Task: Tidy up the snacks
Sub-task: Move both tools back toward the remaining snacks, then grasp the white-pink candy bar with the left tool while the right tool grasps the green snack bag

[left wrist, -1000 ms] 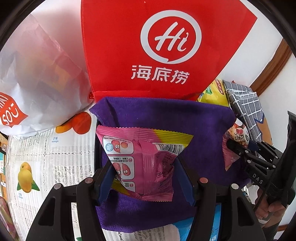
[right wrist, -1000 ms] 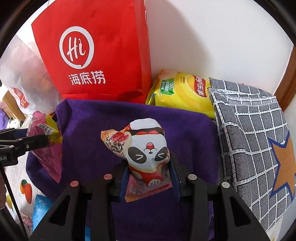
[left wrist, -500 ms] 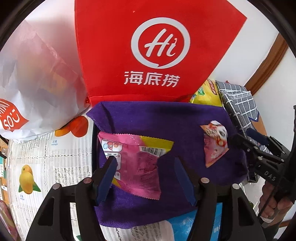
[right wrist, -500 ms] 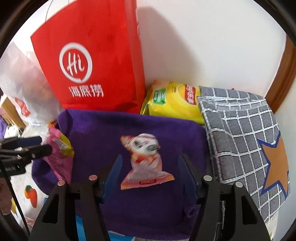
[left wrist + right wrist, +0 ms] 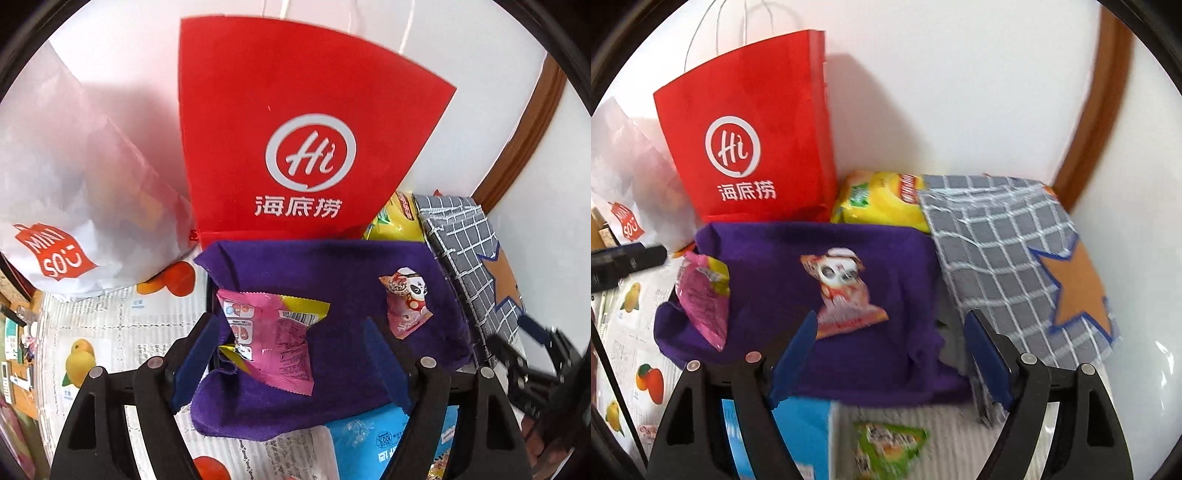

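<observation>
A pink snack packet (image 5: 275, 345) lies on the left of a purple cloth (image 5: 332, 273). A panda-print snack packet (image 5: 406, 302) lies on its right. My left gripper (image 5: 291, 358) is open, its fingers either side of the pink packet's near end, not gripping. In the right wrist view the panda packet (image 5: 842, 291) and pink packet (image 5: 703, 295) lie on the cloth (image 5: 775, 258). My right gripper (image 5: 890, 354) is open and empty, just short of the panda packet.
A red Hi paper bag (image 5: 306, 147) and a white Miniso bag (image 5: 66, 206) stand at the back. A yellow chip bag (image 5: 882, 201) and a grey checked box (image 5: 1015, 251) sit right. A blue pack (image 5: 801, 435) and a green snack (image 5: 890, 446) lie near.
Both grippers have opened, let go of their packets onto the purple cloth, and pulled back. The pink packet and the panda packet now lie free.
</observation>
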The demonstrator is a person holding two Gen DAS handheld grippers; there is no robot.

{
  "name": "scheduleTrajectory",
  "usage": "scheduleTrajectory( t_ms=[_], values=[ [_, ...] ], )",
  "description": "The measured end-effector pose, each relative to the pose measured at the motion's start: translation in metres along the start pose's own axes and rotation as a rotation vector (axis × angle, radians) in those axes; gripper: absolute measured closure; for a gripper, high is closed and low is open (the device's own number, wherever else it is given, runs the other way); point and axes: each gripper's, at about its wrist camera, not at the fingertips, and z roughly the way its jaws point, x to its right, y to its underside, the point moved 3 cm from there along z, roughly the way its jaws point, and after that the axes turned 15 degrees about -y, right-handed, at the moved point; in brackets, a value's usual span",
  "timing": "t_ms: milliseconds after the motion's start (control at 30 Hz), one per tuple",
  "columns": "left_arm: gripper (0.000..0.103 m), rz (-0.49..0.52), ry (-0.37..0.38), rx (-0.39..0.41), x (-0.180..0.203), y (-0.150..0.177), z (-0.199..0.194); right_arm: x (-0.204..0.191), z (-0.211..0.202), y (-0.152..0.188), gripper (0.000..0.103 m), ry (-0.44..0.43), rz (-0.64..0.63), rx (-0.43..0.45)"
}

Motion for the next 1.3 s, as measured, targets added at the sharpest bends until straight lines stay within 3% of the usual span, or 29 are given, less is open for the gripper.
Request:
scheduleTrajectory(
  t_ms=[400,567,733,1000,1300],
  values=[
    [0.024,-0.114,-0.047,0.061,-0.042,0.012,-0.053,-0.012,-0.057,0.048,0.022,-0.022,-0.041,0.072],
    [0.024,-0.127,-0.060,0.065,-0.048,0.034,-0.073,-0.007,-0.066,0.067,0.022,-0.098,-0.011,0.063],
    [0.024,-0.075,-0.083,0.067,-0.042,0.060,-0.085,0.005,-0.062,0.086,0.022,-0.136,0.051,0.033],
    [0.025,-0.110,-0.093,0.002,-0.051,0.114,-0.079,0.015,-0.040,0.100,0.045,-0.146,0.056,0.011],
    [0.024,-0.148,-0.128,-0.030,-0.064,0.159,-0.077,0.014,0.003,0.099,0.047,-0.187,0.024,-0.039]
  ],
)
